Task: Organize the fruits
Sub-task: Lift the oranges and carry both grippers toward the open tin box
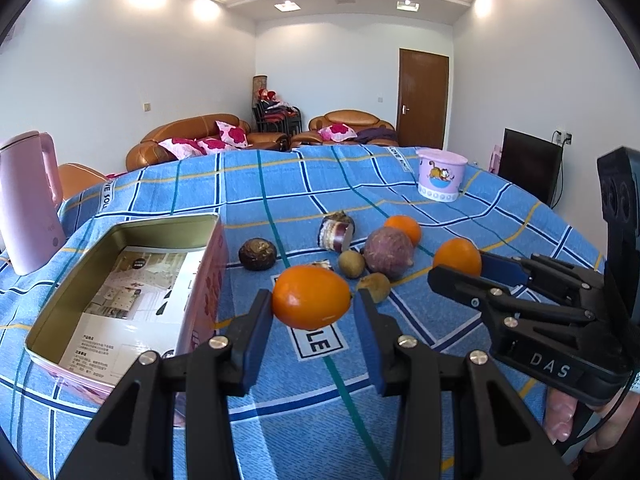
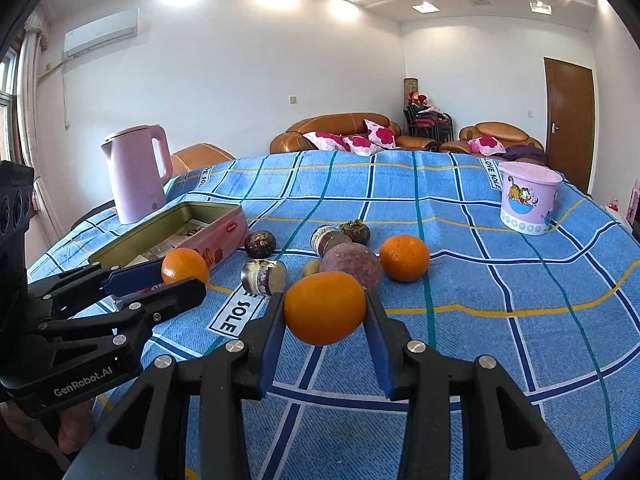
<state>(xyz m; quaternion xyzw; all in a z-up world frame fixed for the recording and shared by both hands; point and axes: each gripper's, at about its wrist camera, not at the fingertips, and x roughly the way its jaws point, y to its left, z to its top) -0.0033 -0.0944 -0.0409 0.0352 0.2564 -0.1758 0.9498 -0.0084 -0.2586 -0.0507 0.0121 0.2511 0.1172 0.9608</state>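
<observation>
Gripping glossy round oranges, left claw (image 1: 312, 308) and right claw (image 2: 325, 312), above rectangular metal tin (image 1: 120, 232).

Three oranges: one (image 1: 311, 297) clamped off the cloth between blue pads beside the tin, a second (image 2: 325, 308) likewise pinched and lifted nearer the middle, a third (image 2: 404, 258) resting on the blue checked cloth. Beside that, a round purple fruit (image 2: 351, 266), two small brown kiwis (image 1: 351, 264), dark brown husked pieces (image 1: 257, 254). Open pink tin (image 1: 120, 229) at left, paper-lined, no fruit inside.
</observation>
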